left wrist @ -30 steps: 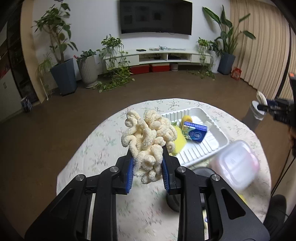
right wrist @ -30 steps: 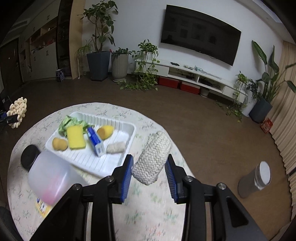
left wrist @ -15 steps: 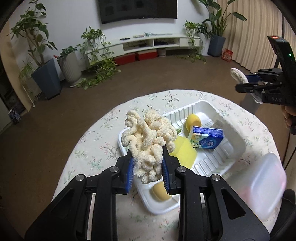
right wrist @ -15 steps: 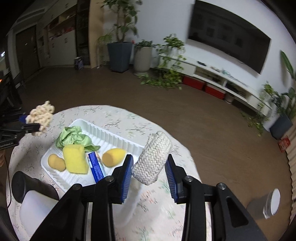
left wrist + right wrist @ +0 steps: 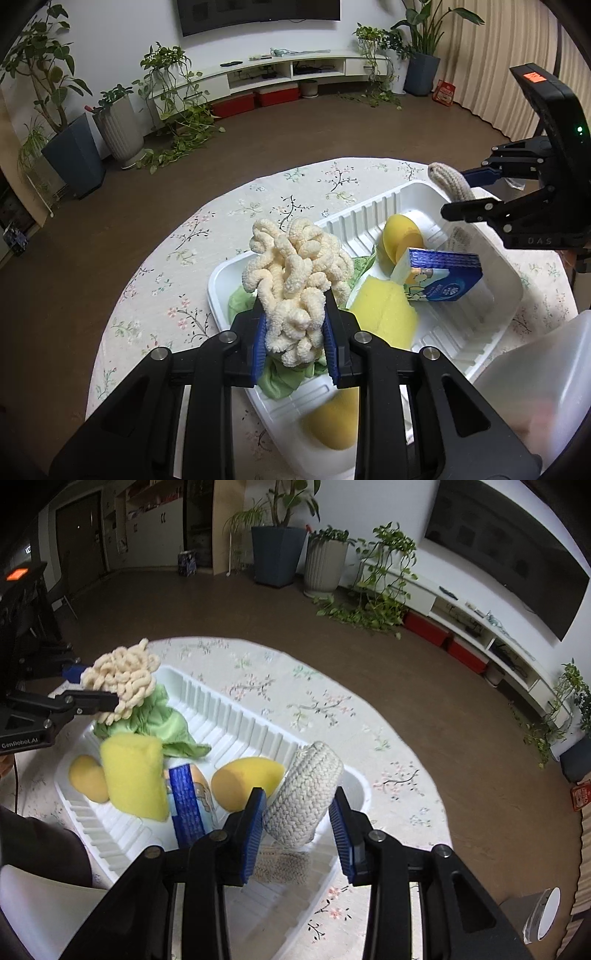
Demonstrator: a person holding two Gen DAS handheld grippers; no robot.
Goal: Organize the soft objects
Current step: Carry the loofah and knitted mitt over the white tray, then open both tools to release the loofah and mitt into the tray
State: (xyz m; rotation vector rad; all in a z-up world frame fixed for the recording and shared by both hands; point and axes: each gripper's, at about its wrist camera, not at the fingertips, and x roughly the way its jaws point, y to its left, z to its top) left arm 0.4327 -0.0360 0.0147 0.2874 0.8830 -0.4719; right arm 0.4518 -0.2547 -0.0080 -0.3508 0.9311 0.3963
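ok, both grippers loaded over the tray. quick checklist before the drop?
1. Left gripper clamped on cream curly scrubber: ok.
2. Right gripper clamped on knitted roll: ok.
3. Both loads above the white tray: ok.
4. Free spot under the scrubber: not ok, green cloth lies below it.
5. Free spot under the roll: cannot tell, a flat knitted piece lies close by.
6. Grippers apart from each other: ok.
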